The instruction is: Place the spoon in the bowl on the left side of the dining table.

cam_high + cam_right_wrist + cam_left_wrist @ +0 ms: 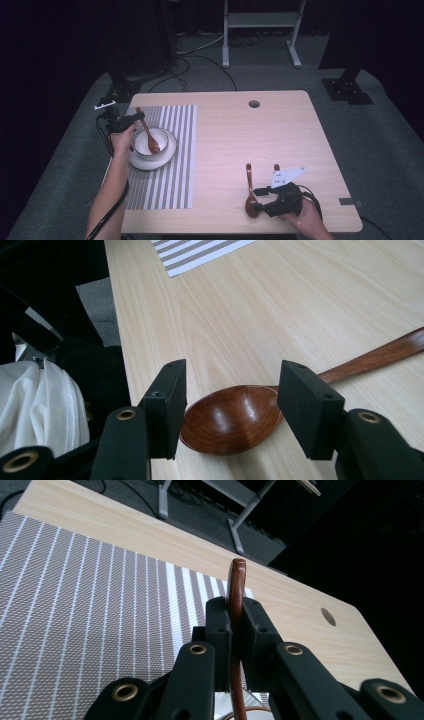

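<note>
Our left gripper [235, 625] fingers pinch a spoon handle [237, 580], its head in the bowl [150, 141]; right gripper [231, 410] fingers spread around another spoon's bowl [230, 419]

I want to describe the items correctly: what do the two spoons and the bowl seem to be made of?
The spoon in the bowl and the spoon on the table look like dark reddish-brown wood with a smooth glossy finish: faint grain and a soft shine show. The bowl looks like white glazed ceramic, though plastic is possible.
</note>
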`<state>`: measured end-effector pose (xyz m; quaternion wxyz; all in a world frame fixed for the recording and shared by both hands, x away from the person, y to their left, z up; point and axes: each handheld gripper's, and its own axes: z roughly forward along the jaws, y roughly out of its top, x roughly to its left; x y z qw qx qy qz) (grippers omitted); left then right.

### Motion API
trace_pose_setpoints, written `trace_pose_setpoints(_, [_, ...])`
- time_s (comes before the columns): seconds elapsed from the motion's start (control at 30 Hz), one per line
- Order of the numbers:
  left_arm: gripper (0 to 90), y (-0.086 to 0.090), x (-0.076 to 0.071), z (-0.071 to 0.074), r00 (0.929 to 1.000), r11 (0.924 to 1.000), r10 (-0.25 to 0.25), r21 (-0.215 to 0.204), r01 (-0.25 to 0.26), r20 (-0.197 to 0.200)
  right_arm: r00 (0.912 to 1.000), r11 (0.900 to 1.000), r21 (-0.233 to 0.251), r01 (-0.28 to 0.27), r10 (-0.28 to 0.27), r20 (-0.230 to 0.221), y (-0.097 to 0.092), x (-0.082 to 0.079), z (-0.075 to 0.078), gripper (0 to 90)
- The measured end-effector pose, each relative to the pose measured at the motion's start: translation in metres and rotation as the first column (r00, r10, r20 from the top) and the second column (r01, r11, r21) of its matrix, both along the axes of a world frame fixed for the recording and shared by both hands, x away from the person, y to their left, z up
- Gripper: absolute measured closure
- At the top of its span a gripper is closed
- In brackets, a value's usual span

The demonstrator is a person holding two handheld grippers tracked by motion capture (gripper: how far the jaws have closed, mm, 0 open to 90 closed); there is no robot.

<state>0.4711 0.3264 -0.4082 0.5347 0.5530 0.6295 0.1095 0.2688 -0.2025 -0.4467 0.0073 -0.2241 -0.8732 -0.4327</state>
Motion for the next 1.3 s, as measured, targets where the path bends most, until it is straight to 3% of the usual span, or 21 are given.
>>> trace_pose_setpoints(0.3, [81.5,0.011,-0.003,-0.008,0.9996,0.9999,0.011,-0.004,-0.012,-0.027,1.0000,1.0000,-0.001,-0.001,0.001,-0.004,0.001,0.000,-0.001,44.2])
trace_pose_setpoints(0.67, [75.8,0.010,-0.005,-0.010,0.9992,0.9998,0.008,0.017,-0.007,-0.039,1.0000,1.0000,-0.002,-0.002,0.002,-0.005,0.002,0.000,-0.001,44.2])
trace_pose_setpoints(1.07, [57.6,0.015,-0.012,-0.007,0.9990,0.9977,0.015,0.066,-0.012,-0.041,1.0000,1.0000,0.001,-0.001,0.001,0.000,0.000,0.000,0.001,44.1])
trace_pose_setpoints(1.3, [53.0,0.017,-0.020,-0.002,0.9997,0.9970,0.002,0.077,0.000,-0.026,0.9999,1.0000,0.005,0.007,-0.007,0.008,-0.002,0.000,0.003,43.8])
